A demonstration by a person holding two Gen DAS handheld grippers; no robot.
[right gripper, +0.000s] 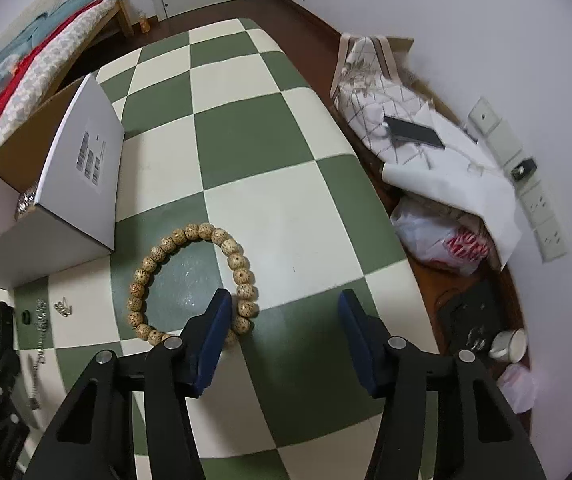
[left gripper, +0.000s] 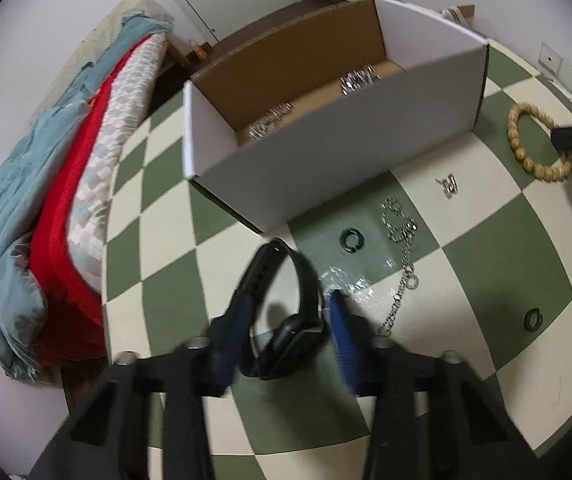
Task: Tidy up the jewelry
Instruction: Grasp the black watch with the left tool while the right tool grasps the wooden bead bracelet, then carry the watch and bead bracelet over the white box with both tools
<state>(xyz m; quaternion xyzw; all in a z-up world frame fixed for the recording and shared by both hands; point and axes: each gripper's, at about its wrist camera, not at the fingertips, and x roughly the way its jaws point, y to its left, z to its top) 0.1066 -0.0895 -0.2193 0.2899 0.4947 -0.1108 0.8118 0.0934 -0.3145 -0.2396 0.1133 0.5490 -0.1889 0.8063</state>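
Your left gripper point(left gripper: 286, 320) is clenched around the black smartwatch point(left gripper: 282, 312), its blue pads point(left gripper: 342, 340) pressing the strap loop from either side; the watch sits on the checkered table point(left gripper: 506, 248) just in front of the cardboard box point(left gripper: 326, 152). Your right gripper point(right gripper: 284, 328) stands released, nothing between the pads: its left pad point(right gripper: 214, 332) rests inside the beaded bracelet point(right gripper: 190, 280), touching or nearly touching the beads, the other pad outside the ring over bare table. That bracelet lies just beside the box's right-hand corner. In front of the box, right of the watch, you have a silver chain point(left gripper: 402, 264), two dark green rings point(left gripper: 352, 242), point(left gripper: 533, 319) and a small silver piece point(left gripper: 448, 185). Inside the box lie two sparkling silver items point(left gripper: 360, 78), point(left gripper: 270, 122), against its far wall.
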